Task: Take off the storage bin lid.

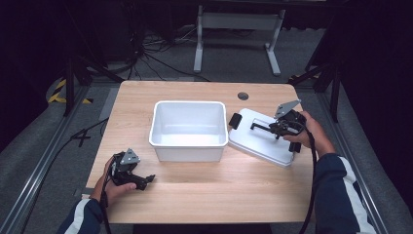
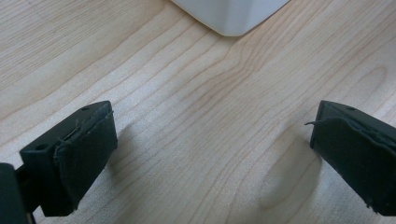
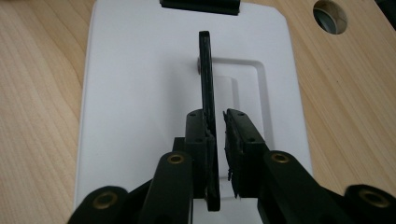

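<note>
A white lid lies on the table to the right of an empty white bin. Its black handle stands raised on edge. My right gripper is over the lid, shut on that handle. In the right gripper view the handle runs up between the jaws of my right gripper above the lid. My left gripper rests low at the table's front left, open and holding nothing. The left gripper view has my left gripper wide apart over bare wood, with the bin's corner ahead.
A black latch sits on the lid's end nearest the bin, latch. A round cable hole is in the tabletop behind the lid, hole. Bare wood runs along the table's front; cables and a frame lie on the floor beyond.
</note>
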